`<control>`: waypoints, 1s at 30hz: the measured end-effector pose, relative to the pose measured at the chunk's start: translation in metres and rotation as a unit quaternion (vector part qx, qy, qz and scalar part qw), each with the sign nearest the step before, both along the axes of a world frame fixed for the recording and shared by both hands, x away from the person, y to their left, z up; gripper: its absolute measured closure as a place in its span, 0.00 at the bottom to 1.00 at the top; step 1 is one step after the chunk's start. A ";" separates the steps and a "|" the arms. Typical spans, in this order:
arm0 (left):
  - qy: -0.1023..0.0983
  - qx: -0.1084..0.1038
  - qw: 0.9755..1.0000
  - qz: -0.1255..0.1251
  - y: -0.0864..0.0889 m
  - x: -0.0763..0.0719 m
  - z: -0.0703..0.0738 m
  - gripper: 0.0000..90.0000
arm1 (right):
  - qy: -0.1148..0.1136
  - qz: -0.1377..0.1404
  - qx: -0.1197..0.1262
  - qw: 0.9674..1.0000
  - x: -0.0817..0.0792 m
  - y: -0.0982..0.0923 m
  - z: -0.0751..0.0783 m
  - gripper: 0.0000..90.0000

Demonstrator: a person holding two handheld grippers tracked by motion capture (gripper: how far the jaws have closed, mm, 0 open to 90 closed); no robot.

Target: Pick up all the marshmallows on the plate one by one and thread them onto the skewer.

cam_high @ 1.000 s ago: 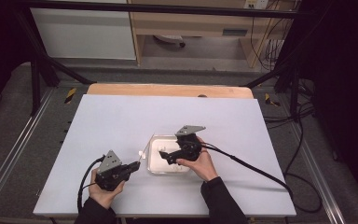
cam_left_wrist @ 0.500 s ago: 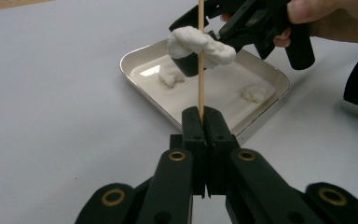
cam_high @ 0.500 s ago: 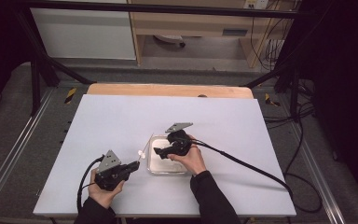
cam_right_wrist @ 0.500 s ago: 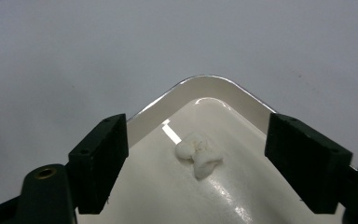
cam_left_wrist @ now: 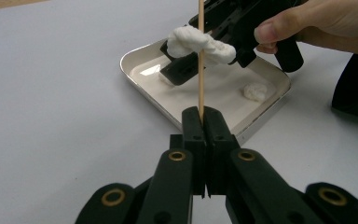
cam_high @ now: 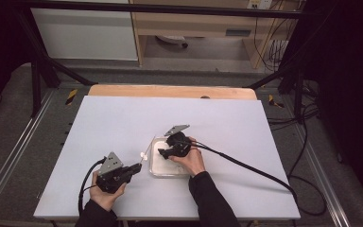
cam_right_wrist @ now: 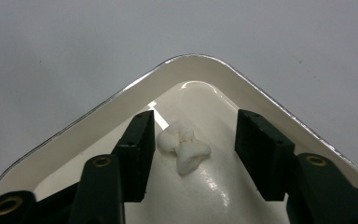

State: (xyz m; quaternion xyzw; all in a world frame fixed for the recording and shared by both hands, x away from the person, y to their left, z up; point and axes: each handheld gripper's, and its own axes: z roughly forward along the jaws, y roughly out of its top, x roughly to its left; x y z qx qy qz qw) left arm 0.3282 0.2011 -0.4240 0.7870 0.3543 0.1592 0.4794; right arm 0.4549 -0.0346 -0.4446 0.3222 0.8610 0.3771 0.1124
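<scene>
On the skewer (cam_left_wrist: 200, 51) clamped upright in the left gripper (cam_left_wrist: 204, 122), one marshmallow (cam_left_wrist: 199, 43) is already threaded; the right gripper (cam_right_wrist: 193, 154), jaws half-closed and closing, straddles another piece (cam_right_wrist: 184, 148) in the tray (cam_right_wrist: 121, 100); one more remains.

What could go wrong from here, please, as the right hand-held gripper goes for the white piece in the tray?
The right hand-held gripper, its jaws just closing, has one pad already beside the soft white piece and the other apart, so it may get pushed aside or squashed. The jaws sit near a corner of the tray, which might shift. The thin skewer in the left hand-held gripper could tilt, dropping its threaded pieces.
</scene>
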 end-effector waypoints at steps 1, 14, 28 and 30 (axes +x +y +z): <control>0.000 0.001 1.000 -0.001 0.000 0.000 0.000 0.99 | -0.001 0.001 -0.002 1.000 0.000 0.000 0.000 0.56; 0.002 0.002 1.000 -0.002 -0.002 0.000 -0.001 0.99 | -0.004 0.018 -0.015 1.000 0.000 0.000 -0.002 0.78; 0.001 0.003 1.000 -0.003 -0.002 0.000 -0.001 0.99 | -0.005 0.016 -0.010 1.000 -0.001 -0.002 0.004 0.86; 0.001 0.004 1.000 -0.003 -0.002 0.000 -0.001 0.99 | -0.005 0.017 -0.005 1.000 -0.002 -0.003 0.007 0.87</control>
